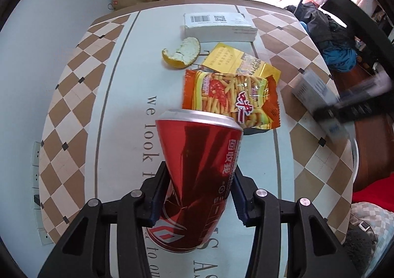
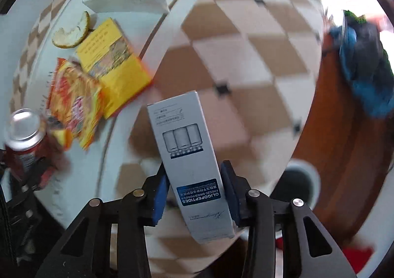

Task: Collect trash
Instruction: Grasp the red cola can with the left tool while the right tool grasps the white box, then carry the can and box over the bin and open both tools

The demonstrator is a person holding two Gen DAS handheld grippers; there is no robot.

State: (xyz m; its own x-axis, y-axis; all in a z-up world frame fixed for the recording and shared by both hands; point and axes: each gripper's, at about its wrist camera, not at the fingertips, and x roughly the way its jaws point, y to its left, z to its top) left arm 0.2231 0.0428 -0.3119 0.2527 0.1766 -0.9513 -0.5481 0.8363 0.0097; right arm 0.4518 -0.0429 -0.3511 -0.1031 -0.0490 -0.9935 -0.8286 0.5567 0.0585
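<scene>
Left gripper [image 1: 197, 194] clamps the red soda can [image 1: 199, 174]; snack packet [image 1: 231, 98] at one o'clock. Right gripper [image 2: 194, 194] clamps the grey box [image 2: 189, 167].

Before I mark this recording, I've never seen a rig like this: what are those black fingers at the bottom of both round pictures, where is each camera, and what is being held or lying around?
There is no robot here. A person carries a two-fingered gripper in each hand, and a fisheye camera on each looks forward along its fingers, hence the round, bent pictures.

The left wrist view shows the left gripper shut on a red soda can, above a table with a checkered tablecloth. On the cloth lie an orange peel, a yellow packet, a snack bag printed with fries and a white cardboard box with a barcode label.

The right wrist view shows the right gripper shut on a grey product box. Below to the right sits a round white-rimmed container, possibly a bin. This picture is motion-blurred.
</scene>
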